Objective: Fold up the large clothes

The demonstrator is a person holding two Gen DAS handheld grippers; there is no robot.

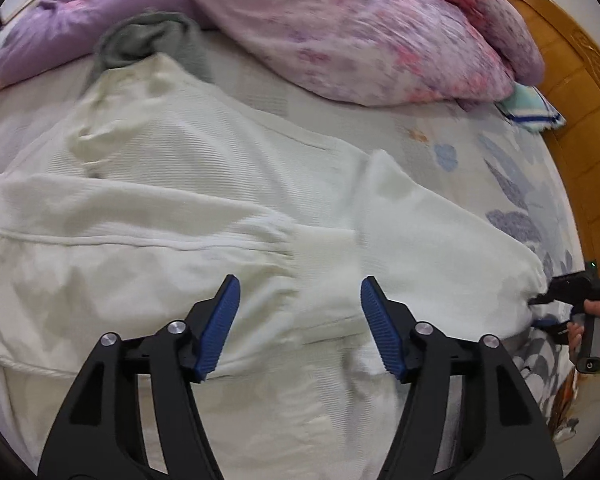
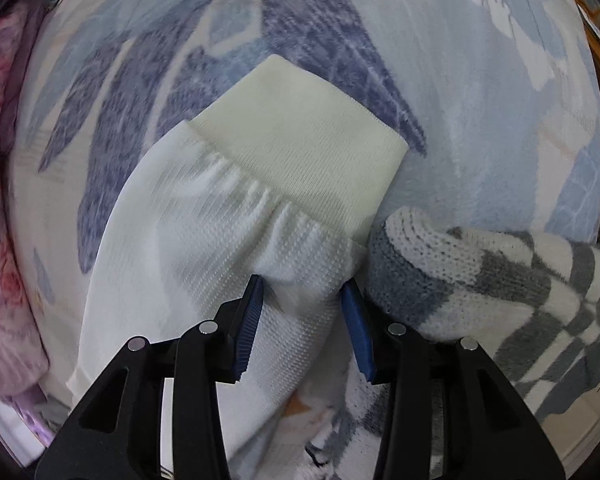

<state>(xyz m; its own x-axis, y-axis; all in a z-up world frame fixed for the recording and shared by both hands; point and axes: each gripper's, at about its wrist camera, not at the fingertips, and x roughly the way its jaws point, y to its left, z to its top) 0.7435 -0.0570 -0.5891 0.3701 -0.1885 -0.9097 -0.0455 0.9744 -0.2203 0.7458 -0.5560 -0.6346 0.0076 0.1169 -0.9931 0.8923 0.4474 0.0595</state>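
Note:
A large white knitted sweater lies spread on the bed, one sleeve folded across its body. My left gripper is open just above that sleeve's ribbed cuff, holding nothing. My right gripper has its blue pads on either side of the other sleeve, just behind its cream ribbed cuff; the jaws are partly closed around the fabric. The right gripper also shows in the left wrist view at the sweater's right edge.
A pink and purple floral duvet is heaped at the back of the bed. A grey garment lies by the sweater's collar. A grey-and-white checked knit lies right of the sleeve. A wooden headboard stands at right. The bedsheet is blue-patterned.

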